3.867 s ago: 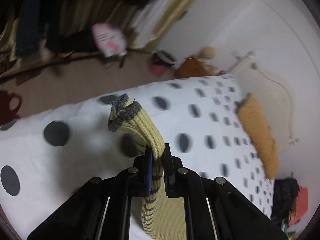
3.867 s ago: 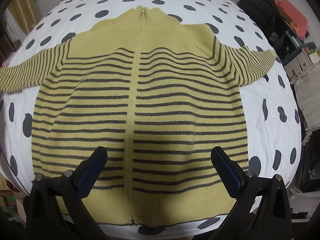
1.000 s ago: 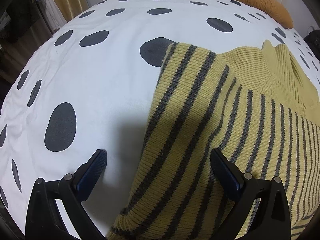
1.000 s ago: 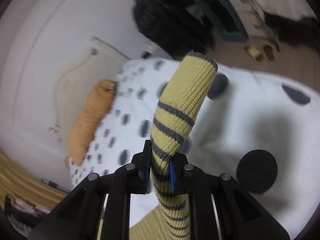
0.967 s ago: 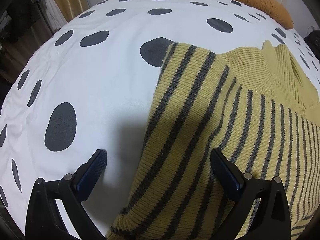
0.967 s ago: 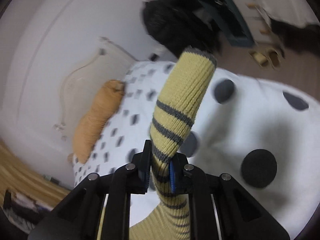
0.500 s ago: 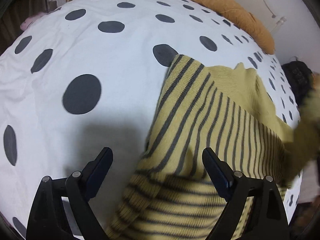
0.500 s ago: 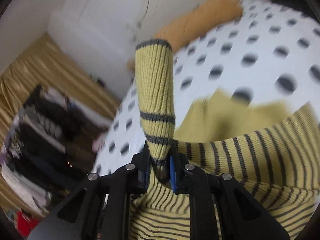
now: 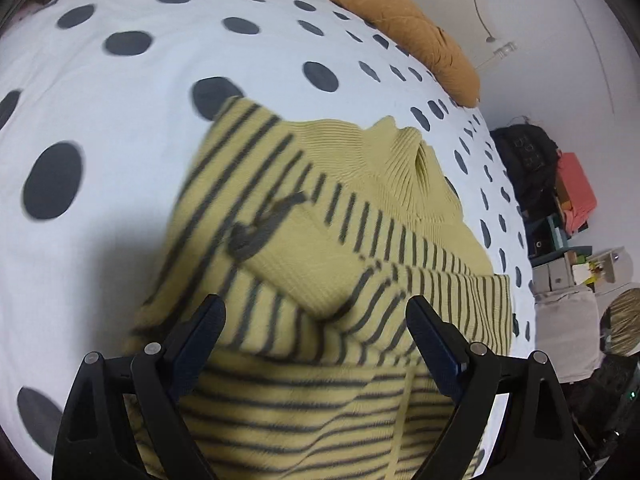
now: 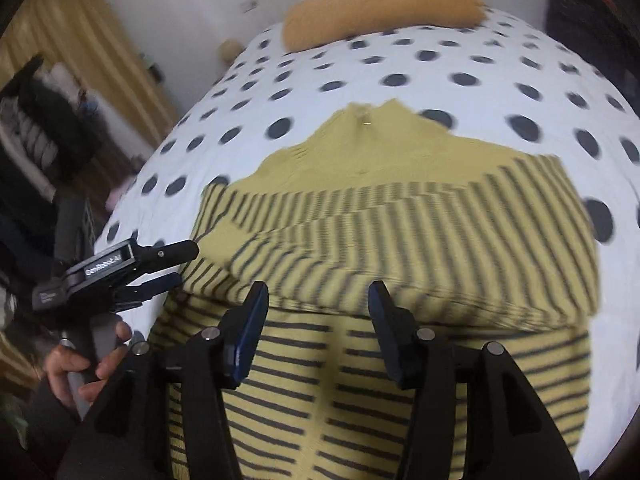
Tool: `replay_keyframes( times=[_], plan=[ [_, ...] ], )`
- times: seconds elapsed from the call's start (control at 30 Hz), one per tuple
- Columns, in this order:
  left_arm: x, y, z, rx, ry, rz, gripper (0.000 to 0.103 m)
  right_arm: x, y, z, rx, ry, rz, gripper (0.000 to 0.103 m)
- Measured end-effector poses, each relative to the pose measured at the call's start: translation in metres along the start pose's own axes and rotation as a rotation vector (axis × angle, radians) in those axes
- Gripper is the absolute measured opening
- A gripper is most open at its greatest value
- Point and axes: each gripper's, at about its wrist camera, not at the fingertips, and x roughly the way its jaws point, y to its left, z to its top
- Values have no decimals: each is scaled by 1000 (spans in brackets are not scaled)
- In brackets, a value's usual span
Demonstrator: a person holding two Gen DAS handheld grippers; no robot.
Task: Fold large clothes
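A yellow sweater [image 9: 320,420] with grey stripes lies flat on the polka-dot bedspread [image 9: 140,92], collar toward the pillow. Both sleeves are folded across its chest; the right sleeve [image 9: 288,252] lies on top, its grey cuff [image 9: 256,236] near the left shoulder. My left gripper [image 9: 316,320] hovers open above the sweater's left side with nothing between its fingers. In the right wrist view, my right gripper [image 10: 318,292] hangs over the sweater [image 10: 360,168] below the folded sleeve [image 10: 440,236]. Its jaws are opening and hold nothing. The left gripper [image 10: 180,264] shows at the left, held by a hand [image 10: 80,368].
An orange pillow [image 9: 400,12] lies at the head of the bed by the white wall. A black bag [image 9: 524,160], coloured boxes [image 9: 576,196] and clutter stand beside the bed's right side. Hanging clothes [image 10: 40,120] and a yellow curtain are off the left side.
My right gripper swung over the sweater with the right sleeve, then let it go; the sleeve now lies across the chest. My left gripper rose and tilted, still open.
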Motion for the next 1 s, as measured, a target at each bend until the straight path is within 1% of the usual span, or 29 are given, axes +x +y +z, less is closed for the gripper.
replay_keyframes(
  times=[0.03, 0.07, 0.13, 0.2, 0.23, 0.27, 0.3, 0.33, 0.37, 0.43, 0.5, 0.53, 0.57, 0.6, 0.63, 0.7, 0.73, 0.77, 0.83, 0.9, 0.93, 0.97, 1.0],
  plan=[
    [9, -4, 4, -4, 9, 21, 92, -9, -6, -3, 30, -9, 3, 53],
    [23, -7, 11, -18, 39, 37, 92, -25, -4, -11, 65, -23, 4, 53],
    [47, -9, 19, -61, 98, 60, 92, -37, -18, -16, 113, -40, -4, 53],
    [65, -15, 25, -66, 132, 141, 92, -44, -26, -19, 135, -50, -3, 53],
    [70, -19, 27, -49, 139, 183, 91, -49, -29, -22, 143, -51, -4, 53],
    [74, -25, 28, -29, 149, 243, 83, -50, -30, -25, 151, -50, -4, 53],
    [72, -27, 26, -34, 150, 297, 69, -49, -33, -26, 164, -47, -3, 53],
    [68, -26, 23, -47, 144, 307, 64, -49, -35, -28, 177, -46, 8, 53],
    [60, -24, 20, -69, 147, 291, 58, -51, -37, -31, 189, -45, 23, 53],
    [45, -16, 10, -105, 162, 274, 59, -52, -38, -33, 202, -48, 35, 53],
    [26, -3, -6, -132, 166, 283, 60, -52, -38, -35, 200, -48, 41, 53],
    [18, 5, -15, -134, 177, 337, 62, -52, -37, -36, 202, -48, 46, 53],
    [8, 17, -27, -147, 187, 424, 64, -52, -37, -36, 204, -46, 50, 53],
    [3, 24, -36, -163, 192, 435, 64, -52, -36, -36, 205, -46, 57, 53],
    [-3, 35, -44, -198, 197, 410, 64, -53, -35, -37, 207, -46, 63, 53],
    [-17, 54, -51, -297, 183, 296, 64, -53, -34, -37, 212, -52, 69, 53],
    [-22, 57, -49, -321, 171, 253, 64, -53, -33, -36, 213, -55, 75, 53],
    [-23, 54, -41, -314, 159, 222, 64, -52, -32, -36, 213, -55, 77, 53],
    [-21, 39, -22, -273, 135, 199, 66, -49, -30, -34, 222, -50, 81, 53],
    [-12, 21, 0, -259, 129, 137, 81, -47, -28, -33, 230, -51, 93, 53],
    [-2, 14, 12, -268, 147, 112, 83, -47, -27, -32, 230, -53, 91, 53],
    [6, 7, 21, -275, 163, 120, 83, -48, -25, -32, 230, -56, 87, 53],
    [19, -2, 31, -258, 183, 147, 83, -48, -25, -31, 230, -58, 86, 53]
  ],
)
